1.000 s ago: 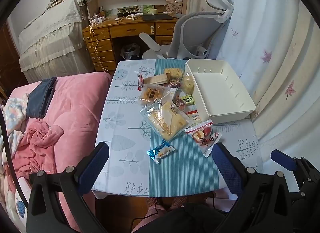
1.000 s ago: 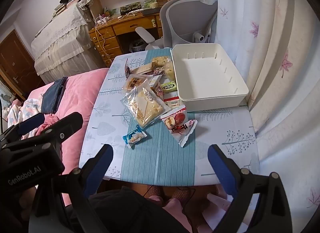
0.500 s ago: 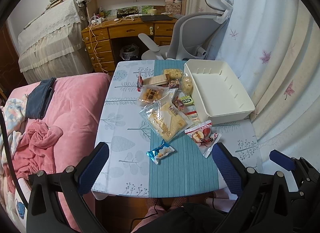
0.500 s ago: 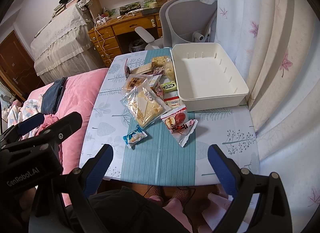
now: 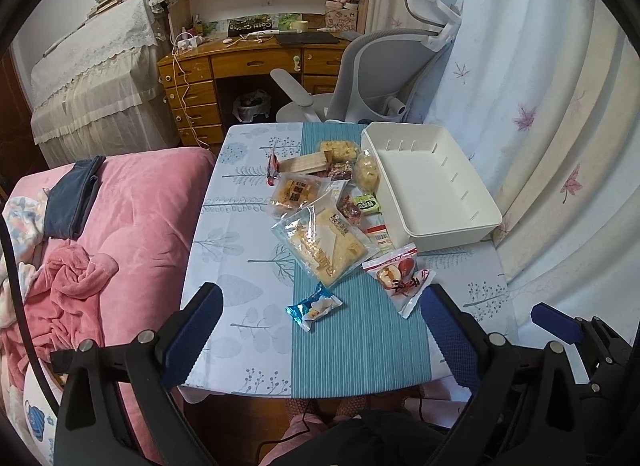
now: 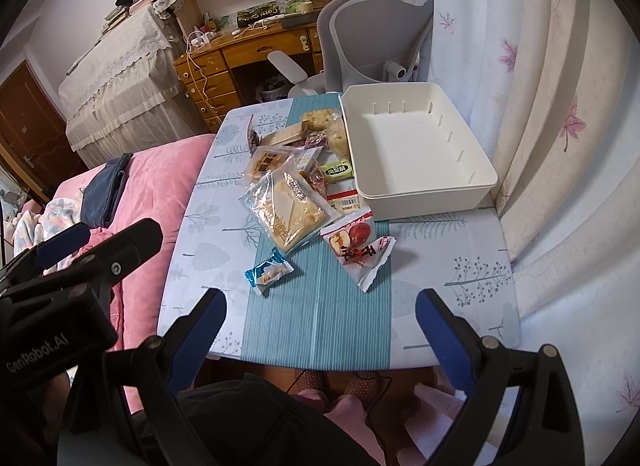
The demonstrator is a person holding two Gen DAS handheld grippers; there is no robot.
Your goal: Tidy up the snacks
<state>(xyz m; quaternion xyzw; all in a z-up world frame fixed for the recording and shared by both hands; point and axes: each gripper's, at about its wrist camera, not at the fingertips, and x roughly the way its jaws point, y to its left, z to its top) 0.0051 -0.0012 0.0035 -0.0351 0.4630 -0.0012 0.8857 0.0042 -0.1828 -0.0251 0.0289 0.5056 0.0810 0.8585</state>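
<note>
Several wrapped snacks lie in a loose pile on the small table (image 5: pixel 224 266). A big clear bread bag (image 5: pixel 324 242) (image 6: pixel 282 209) lies in the middle, a small blue packet (image 5: pixel 314 306) (image 6: pixel 268 272) nearest me, and a red-and-white apple snack bag (image 5: pixel 400 276) (image 6: pixel 358 246) to its right. An empty white plastic bin (image 5: pixel 430 181) (image 6: pixel 412 149) stands at the table's right. My left gripper (image 5: pixel 320 334) and right gripper (image 6: pixel 320 334) are open and empty, held above the table's near edge.
A pink bed (image 5: pixel 132 225) with clothes adjoins the table's left side. A grey office chair (image 5: pixel 376 77) and wooden desk (image 5: pixel 248 61) stand behind the table. A curtain (image 5: pixel 540 105) hangs along the right.
Both grippers stay open and nearly still; the left view has shifted very slightly.
</note>
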